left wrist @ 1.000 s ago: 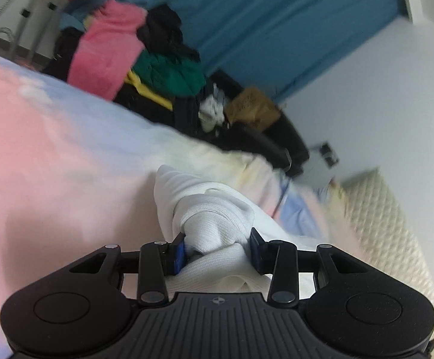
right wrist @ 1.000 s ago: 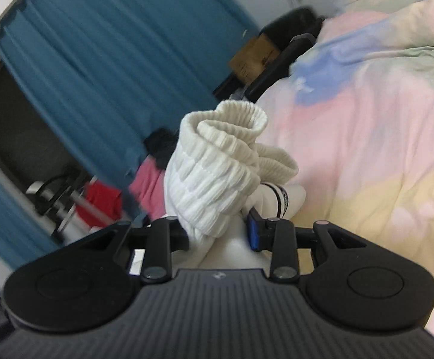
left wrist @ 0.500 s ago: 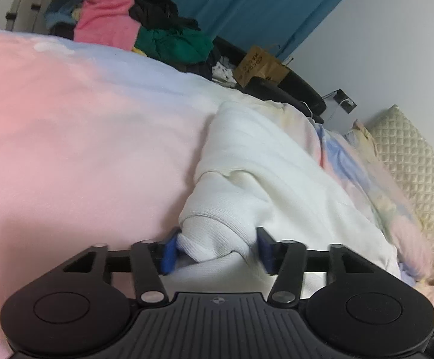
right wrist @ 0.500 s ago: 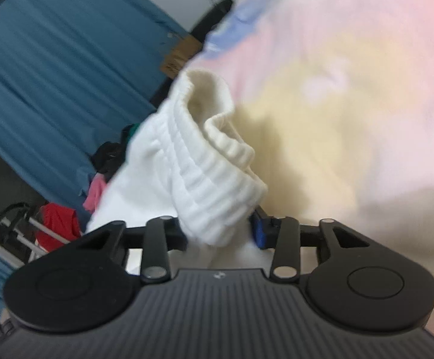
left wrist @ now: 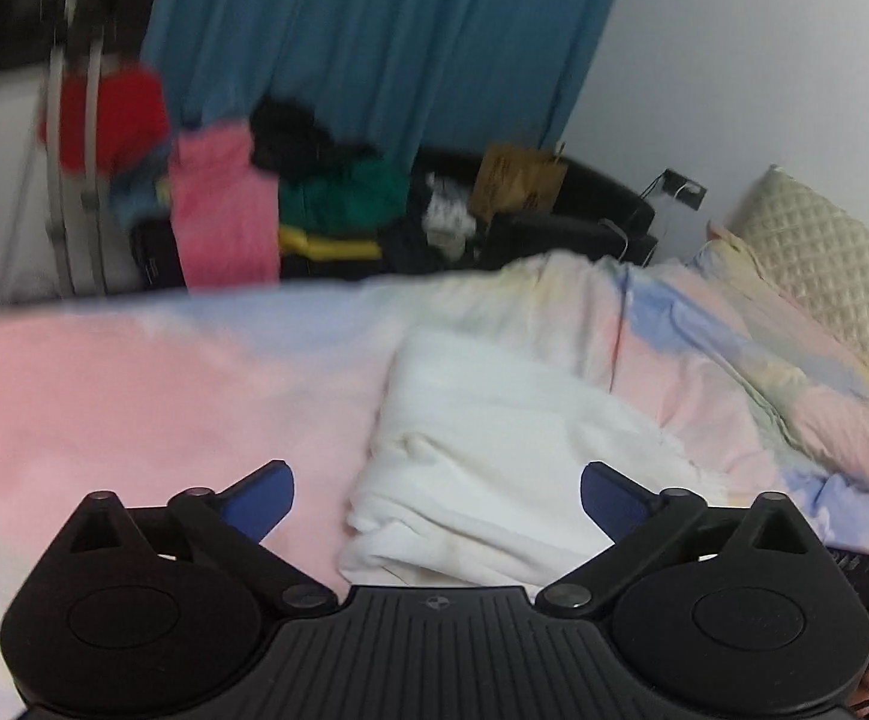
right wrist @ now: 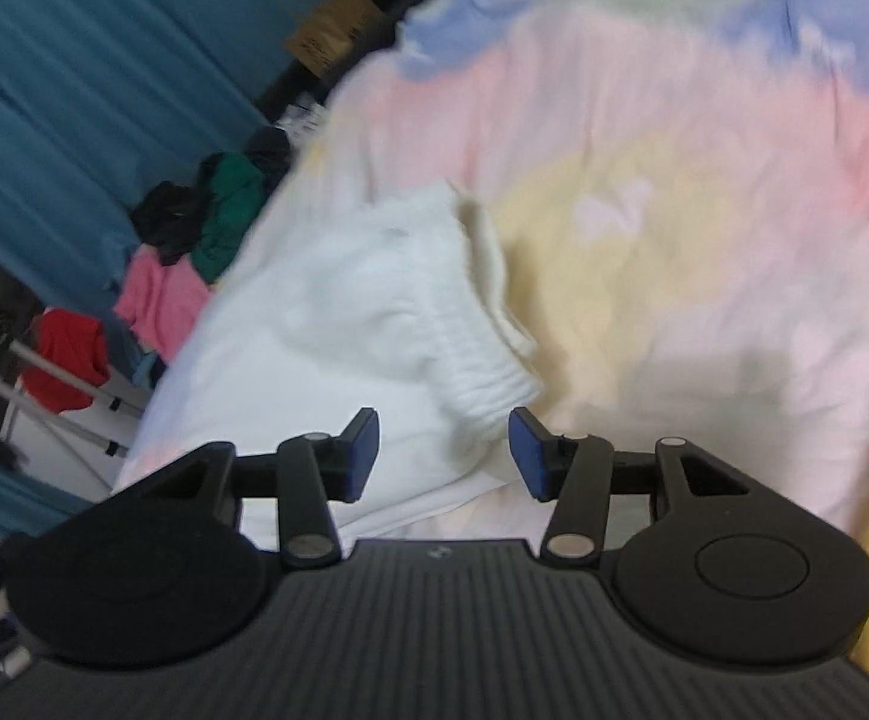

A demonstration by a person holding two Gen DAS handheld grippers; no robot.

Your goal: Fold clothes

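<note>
Pastel pink, blue and yellow bed point(left wrist: 134, 396) fills the frame; the folded white knit garment point(left wrist: 494, 456) lies on it, centre-low. Left gripper point(left wrist: 437, 495) spread wide, holding nothing; right gripper point(right wrist: 443, 450) parted too, ribbed cuff point(right wrist: 488, 384) loose between.

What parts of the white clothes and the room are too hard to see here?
- White garment: left wrist view, near edge hidden behind the left gripper.
- Garment cuff: right wrist view, motion-blurred; underside hidden.
- Clothes pile: left wrist view, blurred, items indistinct.
- Brown bag: print too small.
</note>
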